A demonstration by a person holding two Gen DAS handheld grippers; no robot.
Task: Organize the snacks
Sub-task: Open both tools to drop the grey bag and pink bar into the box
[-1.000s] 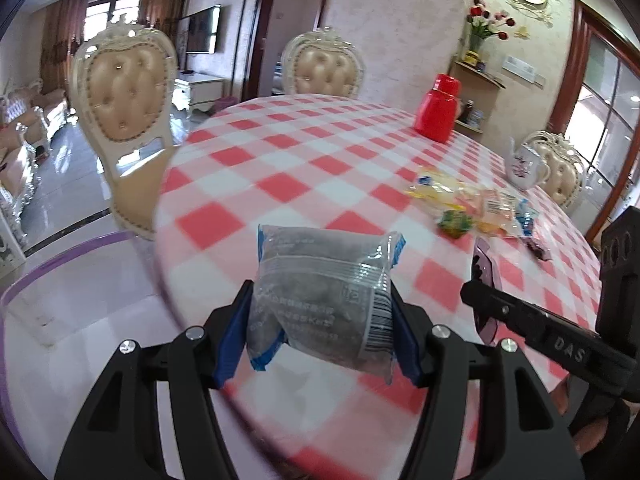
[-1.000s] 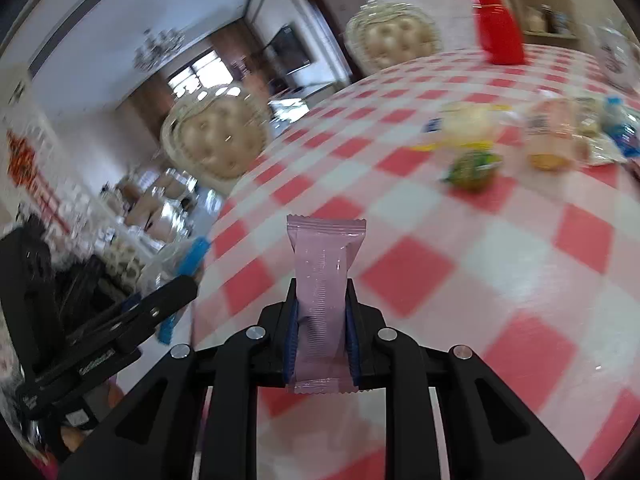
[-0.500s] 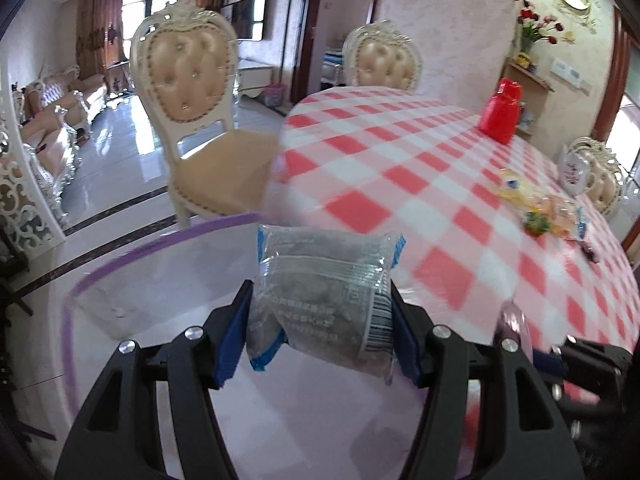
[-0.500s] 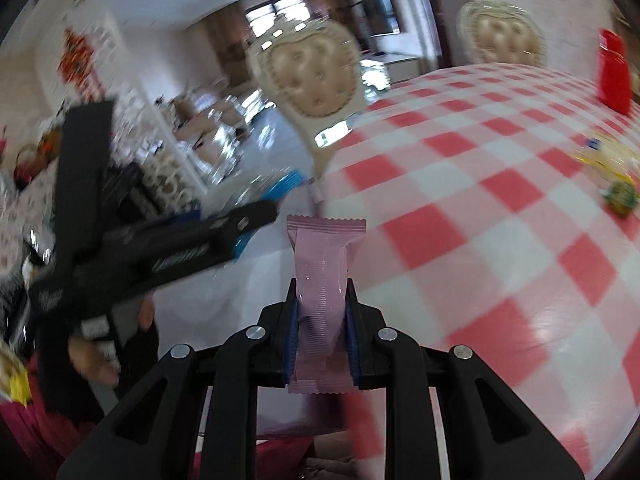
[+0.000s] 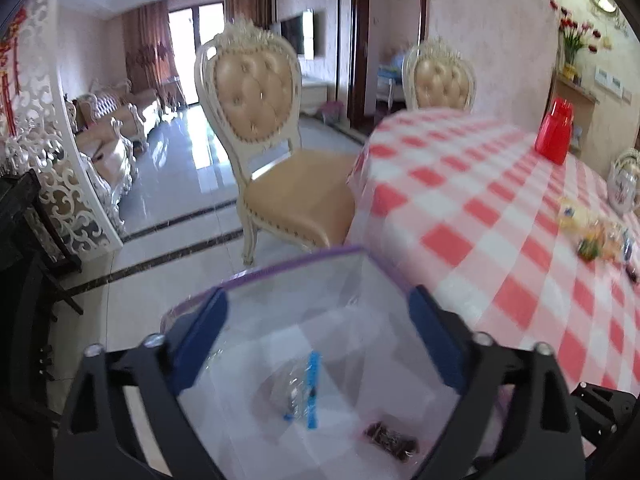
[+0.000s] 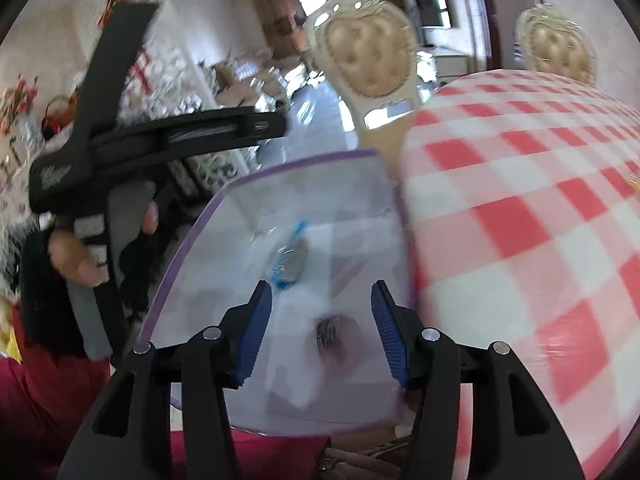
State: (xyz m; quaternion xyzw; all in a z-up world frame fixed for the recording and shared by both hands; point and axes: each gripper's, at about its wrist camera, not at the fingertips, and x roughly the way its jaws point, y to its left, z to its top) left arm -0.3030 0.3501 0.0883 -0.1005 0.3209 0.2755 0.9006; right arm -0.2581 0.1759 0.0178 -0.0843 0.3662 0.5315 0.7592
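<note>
The bench point(image 5: 460, 200) is round, covered with a red-and-white checked cloth, and lies to the right of the left gripper point(image 5: 316, 312) and beyond it. On its far side, well apart from that gripper, stands a red container point(image 5: 555, 136). Nearer, at the right edge of the left wrist view, lies a small blurred cluster of wrapped snacks point(image 5: 592, 236).
</note>
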